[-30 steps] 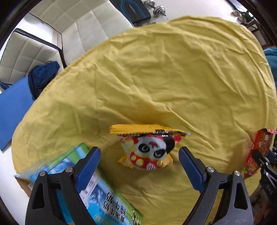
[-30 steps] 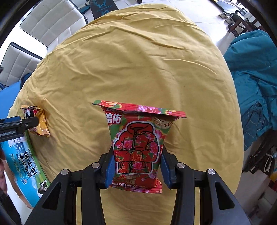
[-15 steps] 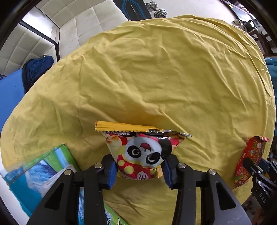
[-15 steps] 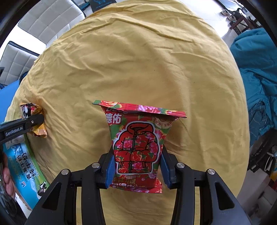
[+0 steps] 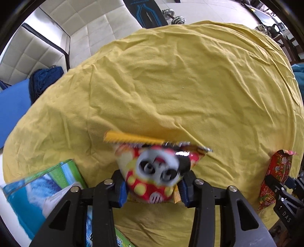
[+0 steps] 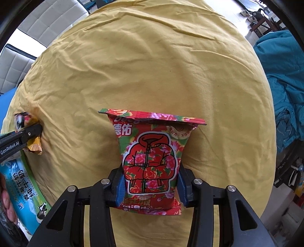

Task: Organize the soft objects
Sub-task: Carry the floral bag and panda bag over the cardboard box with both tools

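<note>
My left gripper (image 5: pixel 153 190) is shut on a small panda snack bag (image 5: pixel 155 169), red and yellow, held just above the yellow cloth (image 5: pixel 180 85); the bag is blurred. My right gripper (image 6: pixel 151 188) is shut on a red floral snack bag (image 6: pixel 150 157) with a jacket drawing, held over the same cloth (image 6: pixel 152 66). The red bag also shows at the right edge of the left wrist view (image 5: pixel 275 174). The panda bag shows at the left edge of the right wrist view (image 6: pixel 28 133).
A blue-green milk carton box (image 5: pixel 43 191) lies at the cloth's near left edge, and shows in the right wrist view (image 6: pixel 22 180). White padded chairs (image 5: pixel 85 24) and a blue cushion (image 5: pixel 13 106) stand beyond. Teal clothing (image 6: pixel 281 98) lies to the right. Dumbbells (image 5: pixel 174 18) lie on the floor.
My left gripper has closed on the panda bag and lifted it slightly; it is moving now. My right gripper keeps hold of the red floral bag with little movement.
</note>
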Tool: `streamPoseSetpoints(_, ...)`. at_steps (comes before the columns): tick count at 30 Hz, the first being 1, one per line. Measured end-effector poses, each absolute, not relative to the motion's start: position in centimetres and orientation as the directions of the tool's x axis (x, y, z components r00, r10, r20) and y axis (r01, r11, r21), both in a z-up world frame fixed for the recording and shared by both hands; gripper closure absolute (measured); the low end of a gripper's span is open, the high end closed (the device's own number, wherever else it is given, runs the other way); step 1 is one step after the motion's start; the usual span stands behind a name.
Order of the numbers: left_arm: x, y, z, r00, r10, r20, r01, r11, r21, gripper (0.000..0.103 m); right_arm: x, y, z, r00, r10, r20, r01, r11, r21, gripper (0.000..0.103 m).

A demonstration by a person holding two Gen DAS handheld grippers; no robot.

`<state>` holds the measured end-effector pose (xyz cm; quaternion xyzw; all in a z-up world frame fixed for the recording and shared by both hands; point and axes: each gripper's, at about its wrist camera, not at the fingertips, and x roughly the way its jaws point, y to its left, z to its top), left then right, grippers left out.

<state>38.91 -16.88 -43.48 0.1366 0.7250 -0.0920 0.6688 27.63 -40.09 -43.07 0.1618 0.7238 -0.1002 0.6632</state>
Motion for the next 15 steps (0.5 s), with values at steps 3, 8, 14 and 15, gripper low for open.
streamPoseSetpoints(3,37.4,-17.0,-42.1,-0.033,0.086,-0.996,0.341,0.937,0.070,0.067,27.1,-39.5,-42.3,-0.046,0.109,-0.993,0.363,0.928,0.086,0.057)
streamPoseSetpoints(8,35.1,-17.0,-40.0,0.012,0.052,-0.999,0.343,0.938,0.053,0.071,26.1,-38.4,-40.3,-0.003,0.122,-0.993,0.351,0.929,0.113,0.057)
streamPoseSetpoints(14,32.6,-15.9,-36.7,0.048,-0.033,-0.998,0.330,0.944,-0.015,0.072,25.0,-36.8,-37.7,0.047,0.146,-0.988,0.332,0.931,0.154,0.058)
streamPoseSetpoints(15,32.2,-15.8,-36.2,0.053,-0.048,-0.997,0.328,0.944,-0.028,0.072,24.8,-36.3,-37.2,0.057,0.149,-0.987,0.325,0.932,0.160,0.058)
